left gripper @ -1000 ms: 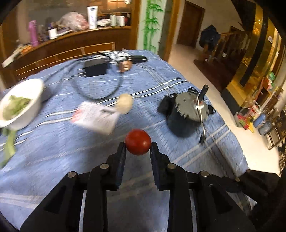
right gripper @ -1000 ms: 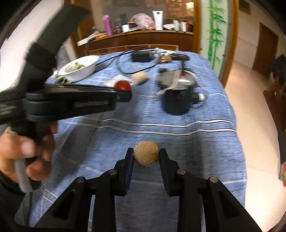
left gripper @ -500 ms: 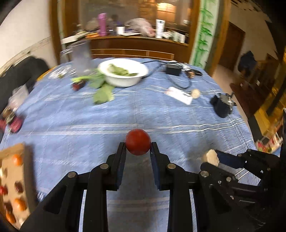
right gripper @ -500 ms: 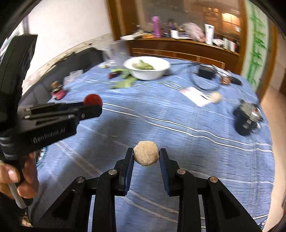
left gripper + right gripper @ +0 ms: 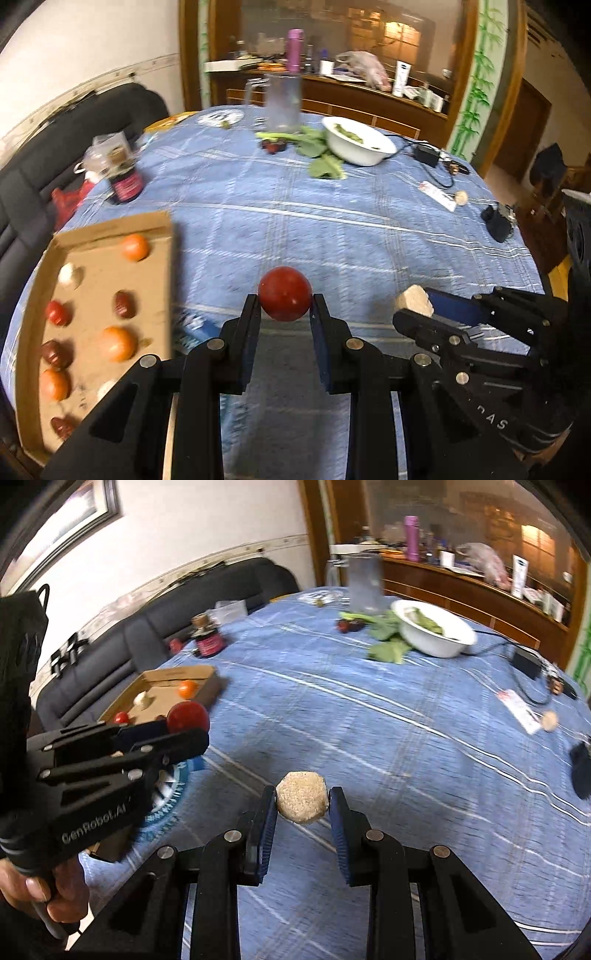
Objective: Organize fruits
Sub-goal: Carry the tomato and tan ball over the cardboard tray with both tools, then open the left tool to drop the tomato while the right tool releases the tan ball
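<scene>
Both your grippers have swung left across the table since a second ago, so the cardboard tray (image 5: 110, 229) with its fruits now fills the lower left of your left wrist view, where before you faced the black gadget at the table's far side; your left gripper (image 5: 285, 306) is clamped on the red fruit (image 5: 284, 293), held above the blue tablecloth (image 5: 332, 229) just to the right of the tray's edge; your right gripper (image 5: 303, 803) is closed on the tan round fruit (image 5: 302, 801), also above the cloth, and it sits just right of the left one; inside the tray lie several orange, red and dark fruits, among them an orange one (image 5: 136, 247) near the far corner; beyond, you can see the white bowl (image 5: 369, 151) with greens inside, loose green leaves (image 5: 321, 162) beside it, a clear pitcher (image 5: 282, 103) behind them, and a dark jar (image 5: 125, 181) near the tray's far end.
</scene>
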`<state>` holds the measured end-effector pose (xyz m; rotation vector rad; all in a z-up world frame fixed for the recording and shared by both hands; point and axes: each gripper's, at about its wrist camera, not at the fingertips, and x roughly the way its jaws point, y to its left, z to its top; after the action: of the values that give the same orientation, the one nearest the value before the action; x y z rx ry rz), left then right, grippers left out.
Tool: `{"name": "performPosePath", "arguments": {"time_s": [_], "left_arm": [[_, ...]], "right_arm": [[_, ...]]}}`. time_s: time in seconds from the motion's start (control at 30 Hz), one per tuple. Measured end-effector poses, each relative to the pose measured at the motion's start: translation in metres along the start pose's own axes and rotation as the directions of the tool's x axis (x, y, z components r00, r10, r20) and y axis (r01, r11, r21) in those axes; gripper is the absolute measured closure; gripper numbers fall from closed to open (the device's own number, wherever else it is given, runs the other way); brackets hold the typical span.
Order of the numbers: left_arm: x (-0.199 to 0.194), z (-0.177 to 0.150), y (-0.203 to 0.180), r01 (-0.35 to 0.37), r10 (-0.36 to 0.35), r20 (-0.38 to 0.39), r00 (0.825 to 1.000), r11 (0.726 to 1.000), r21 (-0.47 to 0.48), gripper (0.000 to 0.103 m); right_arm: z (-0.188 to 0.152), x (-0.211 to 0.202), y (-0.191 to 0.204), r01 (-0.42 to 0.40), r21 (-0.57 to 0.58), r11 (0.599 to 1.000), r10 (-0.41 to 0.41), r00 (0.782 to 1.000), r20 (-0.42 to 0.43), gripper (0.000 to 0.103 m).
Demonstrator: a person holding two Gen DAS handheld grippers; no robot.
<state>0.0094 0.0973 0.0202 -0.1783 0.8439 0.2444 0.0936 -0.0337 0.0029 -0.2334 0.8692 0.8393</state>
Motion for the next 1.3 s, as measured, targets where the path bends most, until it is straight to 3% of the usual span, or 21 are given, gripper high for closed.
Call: {"name": "performPosePath", "arguments": {"time_s": [0.33, 0.7, 1.07, 1.3], "left_arm": [[-0.018, -0.017, 0.081, -0.076, 0.076, 0.004, 0.997, 0.991, -0.106, 0.078], [-0.013, -0.018, 0.157, -0.123, 0.119, -0.028, 0.992, 0.966, -0.228, 0.078], [0.016, -0.009, 0.188, -0.122, 0.102, -0.084, 0.991, 0.953, -0.277, 0.078], [0.028, -0.007, 0.191, -0.127, 0.098, -0.115, 0.989, 0.95, -0.285, 0.078]], "right_arm": [[0.016, 0.033, 0.062, -0.078, -0.059, 0.995, 0.076, 0.997, -0.03, 0.074], [0.057, 0.061, 0.104, -0.141, -0.082, 0.987, 0.139, 0.99, -0.028, 0.074], [0.095, 0.114, 0.142, -0.18, -0.114, 0.977, 0.174, 0.983, -0.06, 0.075], [0.101, 0.147, 0.151, -0.183, -0.117, 0.976, 0.172, 0.98, -0.102, 0.074]]}}
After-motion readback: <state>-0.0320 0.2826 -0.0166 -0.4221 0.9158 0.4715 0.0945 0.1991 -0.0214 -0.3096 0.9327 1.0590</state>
